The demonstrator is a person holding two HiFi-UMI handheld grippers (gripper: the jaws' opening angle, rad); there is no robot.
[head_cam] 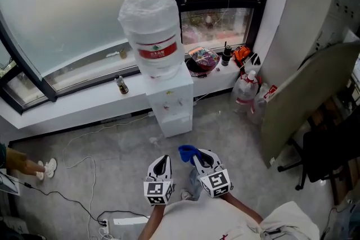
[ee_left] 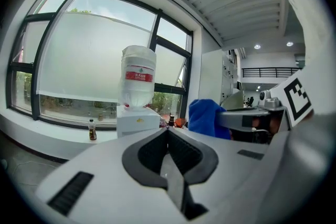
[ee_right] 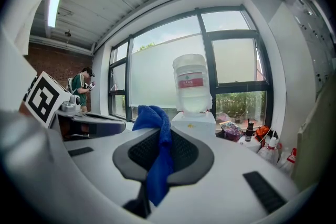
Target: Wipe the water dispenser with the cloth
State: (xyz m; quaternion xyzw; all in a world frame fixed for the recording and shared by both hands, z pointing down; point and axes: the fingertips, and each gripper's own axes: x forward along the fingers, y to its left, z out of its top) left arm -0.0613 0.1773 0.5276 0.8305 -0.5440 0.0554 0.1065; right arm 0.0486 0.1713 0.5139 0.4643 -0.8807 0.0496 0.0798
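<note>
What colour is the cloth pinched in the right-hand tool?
Bright blue, all over. The cloth shows best in the right gripper view.

The left hand-held gripper and the right hand-held gripper look alike. Each has a broad, smooth white shell that narrows toward the jaws. A dark grey ribbed pad lines the inner face of each jaw, and together the pads form a rounded, heart-like outline. Behind the pads, a black rectangular slot is sunk into the shell on either side. At the rear of each hand-held gripper sits a white cube with black square markers on its faces. Behind the cubes, the person wears a white top.
</note>
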